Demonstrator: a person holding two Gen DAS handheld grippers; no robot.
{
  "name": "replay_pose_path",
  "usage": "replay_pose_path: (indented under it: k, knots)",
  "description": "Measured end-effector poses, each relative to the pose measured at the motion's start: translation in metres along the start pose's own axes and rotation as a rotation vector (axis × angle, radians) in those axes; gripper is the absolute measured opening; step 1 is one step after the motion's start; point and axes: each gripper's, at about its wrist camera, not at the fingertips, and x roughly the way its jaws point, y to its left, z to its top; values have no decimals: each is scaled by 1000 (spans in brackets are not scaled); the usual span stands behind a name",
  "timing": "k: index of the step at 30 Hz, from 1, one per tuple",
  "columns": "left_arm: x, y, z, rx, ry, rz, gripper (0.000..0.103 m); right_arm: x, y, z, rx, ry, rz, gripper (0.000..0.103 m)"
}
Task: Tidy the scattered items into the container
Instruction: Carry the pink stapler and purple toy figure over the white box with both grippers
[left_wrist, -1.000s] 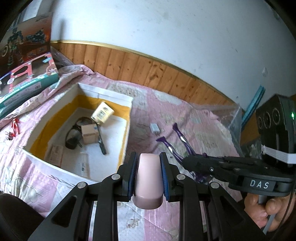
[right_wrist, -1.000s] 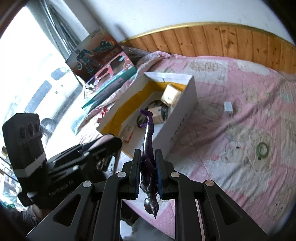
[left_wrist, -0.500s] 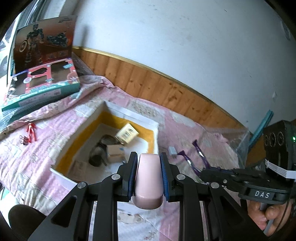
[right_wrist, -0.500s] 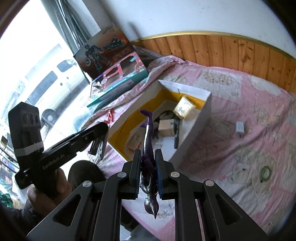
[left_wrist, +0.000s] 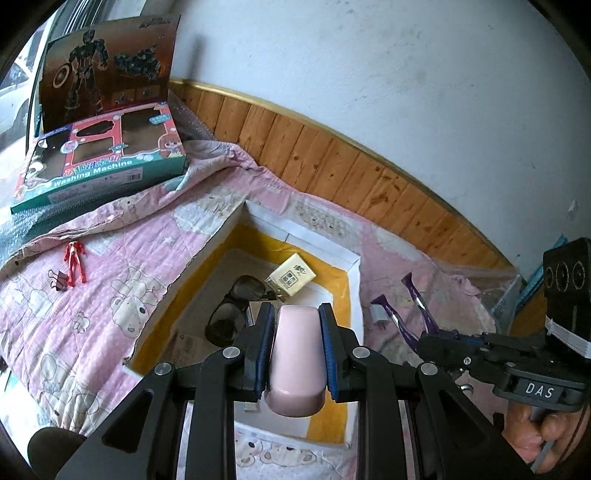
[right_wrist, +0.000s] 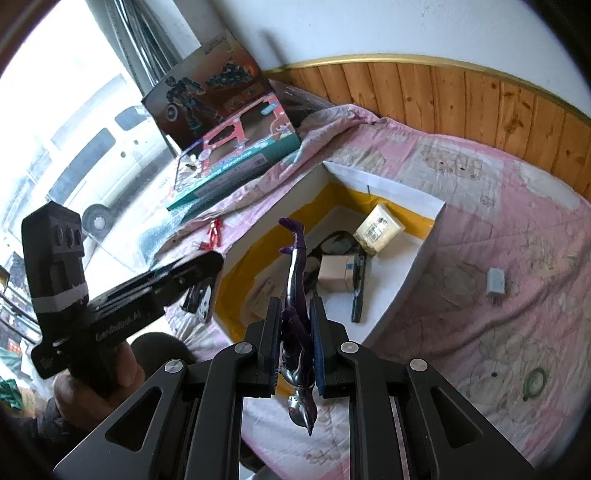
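- The left gripper (left_wrist: 296, 349) fingers (left_wrist: 263, 343) are clamped on a pink case (left_wrist: 295, 365), held above the near end of the white box (left_wrist: 352, 280) on the bed.
- The right gripper (right_wrist: 295, 343) fingers (right_wrist: 318, 343) pinch a purple figure (right_wrist: 296, 295) at its torso, legs pointing toward the box.
- A white charger (right_wrist: 495, 282) lies on the pink quilt (right_wrist: 517, 229), beside the box.

Pink quilt (left_wrist: 122, 258): pale pink, printed with white cartoon bears. Container box (left_wrist: 354, 266): white walls, yellow inner lining. Case (left_wrist: 295, 369) at lower centre: plain pale pink, between blue pads (left_wrist: 266, 343). Figure (right_wrist: 297, 295) at centre: purple and silver. Small figure (left_wrist: 75, 260) at left: red. Wall panelling (left_wrist: 332, 166): brown wood, gold trim.
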Motion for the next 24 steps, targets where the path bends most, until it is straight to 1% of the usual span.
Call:
replay_pose_path:
  k: [5,11,14,20,24]
  knots:
    - [27,-2,-1,4,55,10,25,19,-9,17,0,16,-20,16]
    - [60,-9,-10,24,142,59,25,45,-21,33,10,54,-36,16]
    - [75,-14,-17,39,185,67,25,58,-27,37,9,76,-49,16]
    - [96,-17,-28,47,241,79,25,79,-36,42,15,112,-63,16]
    - [104,-18,-33,45,264,79,25,91,-40,46,14,128,-79,16]
